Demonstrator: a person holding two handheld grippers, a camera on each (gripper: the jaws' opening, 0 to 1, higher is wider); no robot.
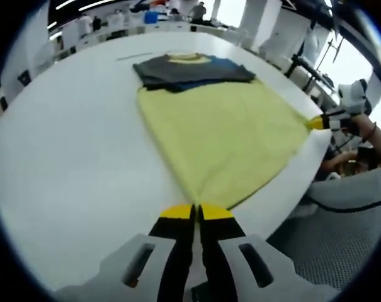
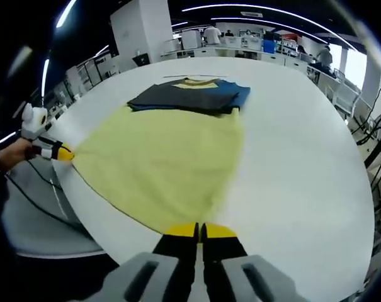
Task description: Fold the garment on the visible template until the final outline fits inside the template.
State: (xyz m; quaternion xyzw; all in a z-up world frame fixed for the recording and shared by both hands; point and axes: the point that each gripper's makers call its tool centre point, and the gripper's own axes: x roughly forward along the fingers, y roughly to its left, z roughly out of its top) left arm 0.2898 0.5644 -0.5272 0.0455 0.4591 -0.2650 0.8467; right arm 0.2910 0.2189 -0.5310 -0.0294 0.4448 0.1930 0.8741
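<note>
Open lab hall — white benches [image 2: 253,44], strip lights [image 2: 240,9].

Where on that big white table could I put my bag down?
Bare white table runs wide beside the yellow garment on the right gripper's side, and likewise on the left gripper's side. It is crowded along the near edge, where both grippers pinch the cloth's corners, and by the dark folded garments.

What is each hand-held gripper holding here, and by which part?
Both grip the yellow garment at its near edge: the left hand-held gripper pinches one corner, the right hand-held gripper the other.
</note>
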